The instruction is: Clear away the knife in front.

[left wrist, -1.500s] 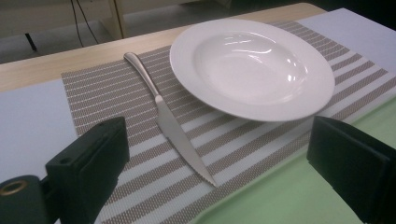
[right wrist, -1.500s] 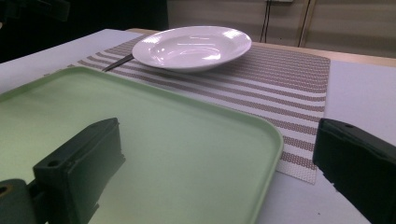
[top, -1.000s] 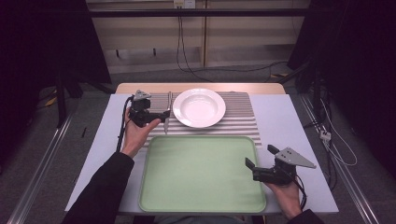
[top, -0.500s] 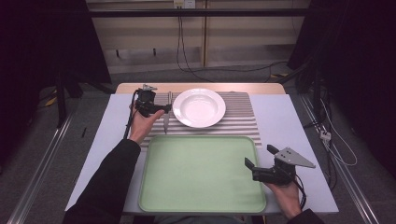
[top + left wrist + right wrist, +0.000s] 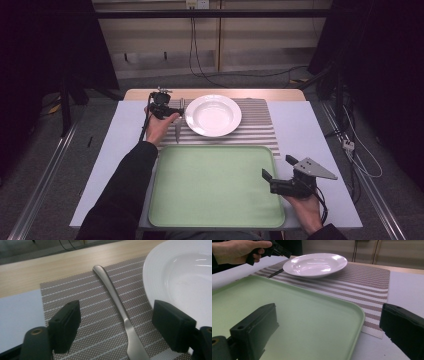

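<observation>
Counter (image 5: 310, 145) space was taken up mostly by a green tray (image 5: 215, 187) at the near side, with a striped mat (image 5: 257, 125) laid beyond it. A white plate (image 5: 213, 115) rested on the mat. A piece of metal cutlery (image 5: 120, 310) lay flat on the mat just beside the plate's left rim, its handle pointing away from the person; whether it was a knife or a fork could not be told.

The left hand-held gripper (image 5: 117, 326) was lowered over the cutlery, and its jaws had just been closing, with the handle between them but neither pad yet pressed on it, so nothing was grasped. The right hand-held gripper (image 5: 277, 175) was held released, at the tray's right edge, with nothing in it.

The chief risk was judged to be the plate: one pad (image 5: 172, 326) stood just beside the rim, so a further squeeze could nudge or tip the plate. The thin, flat handle could also be skidded along the mat or pinched off-centre and dropped on lifting.
</observation>
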`<state>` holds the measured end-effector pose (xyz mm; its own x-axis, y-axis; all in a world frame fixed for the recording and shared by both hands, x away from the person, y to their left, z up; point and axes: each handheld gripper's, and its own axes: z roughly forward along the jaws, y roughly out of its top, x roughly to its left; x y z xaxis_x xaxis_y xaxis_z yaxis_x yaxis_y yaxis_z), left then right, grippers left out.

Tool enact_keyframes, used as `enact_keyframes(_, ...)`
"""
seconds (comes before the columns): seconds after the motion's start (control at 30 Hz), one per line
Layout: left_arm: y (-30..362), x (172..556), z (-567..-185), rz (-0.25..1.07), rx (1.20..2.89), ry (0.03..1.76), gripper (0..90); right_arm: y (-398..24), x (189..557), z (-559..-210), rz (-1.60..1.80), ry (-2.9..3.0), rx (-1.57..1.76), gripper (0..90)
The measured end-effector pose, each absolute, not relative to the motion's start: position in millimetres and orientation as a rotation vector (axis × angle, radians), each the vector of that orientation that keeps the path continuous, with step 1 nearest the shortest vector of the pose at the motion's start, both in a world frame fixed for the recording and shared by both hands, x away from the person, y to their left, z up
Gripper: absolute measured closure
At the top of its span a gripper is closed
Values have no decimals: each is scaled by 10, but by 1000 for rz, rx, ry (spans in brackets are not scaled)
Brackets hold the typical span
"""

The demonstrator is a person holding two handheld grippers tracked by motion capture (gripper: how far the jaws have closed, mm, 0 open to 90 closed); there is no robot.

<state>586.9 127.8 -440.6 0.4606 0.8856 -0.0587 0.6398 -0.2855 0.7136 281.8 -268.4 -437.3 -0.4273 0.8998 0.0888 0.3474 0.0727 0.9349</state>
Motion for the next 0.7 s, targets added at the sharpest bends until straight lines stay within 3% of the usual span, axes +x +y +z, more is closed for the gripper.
enact_keyframes(0.13, 1270, 5943, -4471, 452, 2029, 1301, 369, -2685, 2818, -4375, 1354, 1826, 1237, 14)
enact_keyframes(0.2, 1265, 5982, -4490, 423, 2043, 1292, 465, -2684, 2820, -4376, 1352, 1826, 1233, 14)
enact_keyframes(0.4, 1166, 6037, -4533, 396, 2070, 1278, 608, -2685, 2825, -4381, 1352, 1829, 1234, 14)
enact_keyframes(0.7, 1078, 6065, -4592, 391, 2116, 1293, 744, -2688, 2821, -4382, 1350, 1834, 1231, 14)
